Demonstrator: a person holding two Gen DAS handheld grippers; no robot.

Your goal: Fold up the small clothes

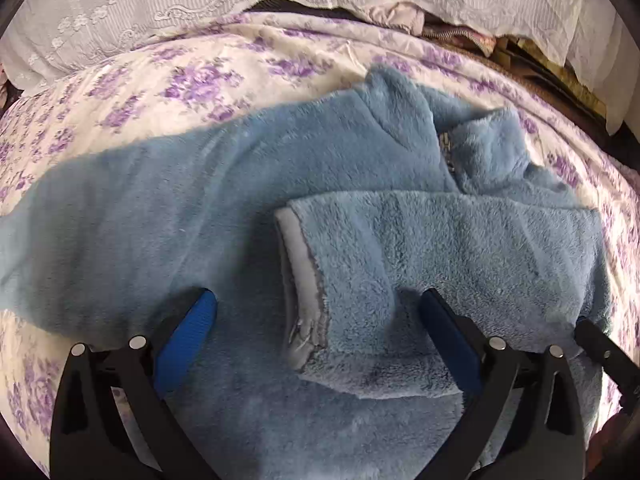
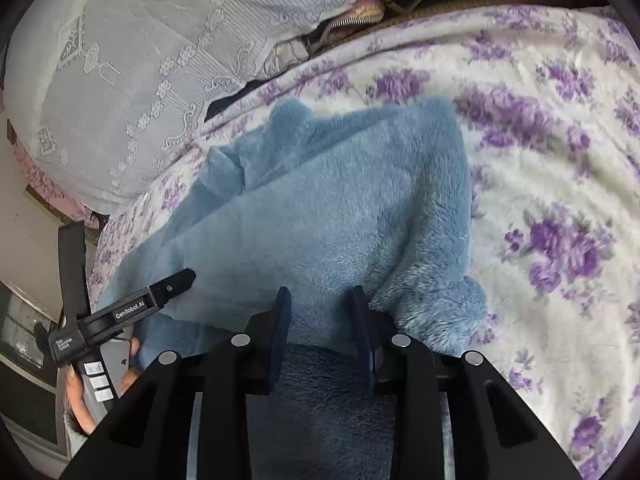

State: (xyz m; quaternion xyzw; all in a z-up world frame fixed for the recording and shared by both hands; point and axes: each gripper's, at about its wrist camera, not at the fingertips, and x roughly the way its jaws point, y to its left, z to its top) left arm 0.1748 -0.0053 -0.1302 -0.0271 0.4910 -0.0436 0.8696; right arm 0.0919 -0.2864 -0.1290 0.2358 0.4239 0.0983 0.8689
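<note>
One blue fleece garment [image 1: 248, 184] lies on my bed's purple-flowered blanket [image 1: 168, 80], lace pillows [image 1: 120, 4] behind. My left gripper [image 1: 316, 300] spreads wide over a folded sleeve; it reads "GenRobot.AI". My right gripper [image 2: 322, 300] pinches fleece.

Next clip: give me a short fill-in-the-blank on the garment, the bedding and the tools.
1. The fleece garment is coloured ____.
2. The bedspread is printed with ____ flowers.
3. One sleeve lies folded across the garment's body, and its cuff is trimmed in ____.
4. The fingers of the left tool stand wide ____ over the cuff, while the right tool has fleece between its fingers.

Missing words: blue; purple; grey; apart
</note>
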